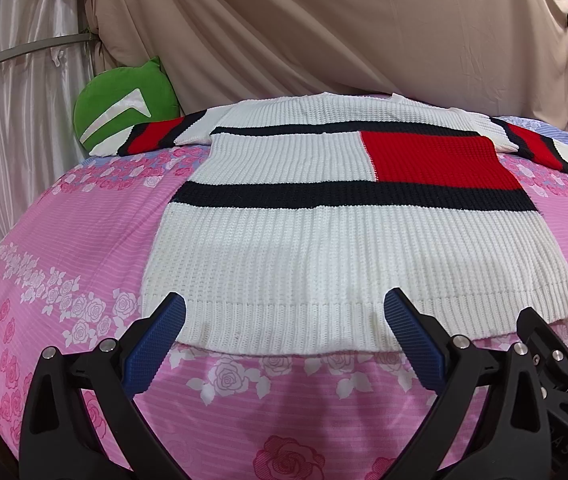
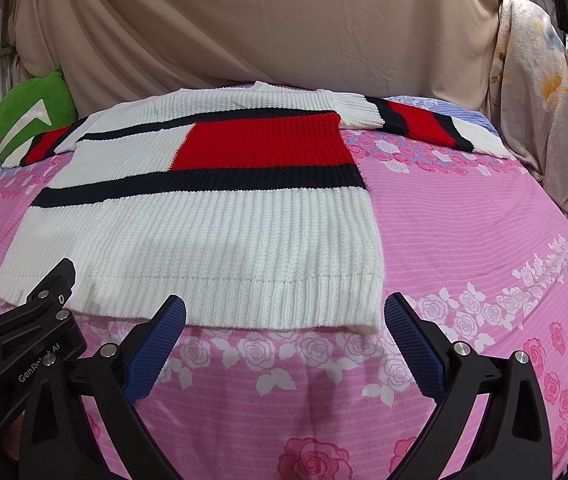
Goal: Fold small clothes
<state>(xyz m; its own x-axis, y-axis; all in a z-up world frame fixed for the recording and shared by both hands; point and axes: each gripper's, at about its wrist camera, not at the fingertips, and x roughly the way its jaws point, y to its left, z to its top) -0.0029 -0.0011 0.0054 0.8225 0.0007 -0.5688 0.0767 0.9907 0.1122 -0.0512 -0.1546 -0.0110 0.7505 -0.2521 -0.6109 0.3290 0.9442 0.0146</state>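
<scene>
A white knit sweater with black stripes and a red block lies flat on the pink floral bedsheet, both sleeves spread out at the far end. It also shows in the right wrist view. My left gripper is open, its blue pads at the left part of the sweater's near hem. My right gripper is open, its pads at the right part of the same hem, near the hem's right corner. Both are empty. The left gripper's body shows at the left of the right wrist view.
A green cushion sits at the far left of the bed, under the left sleeve. Beige draped cloth hangs behind the bed. A floral fabric hangs at the far right. The pink bedsheet stretches right of the sweater.
</scene>
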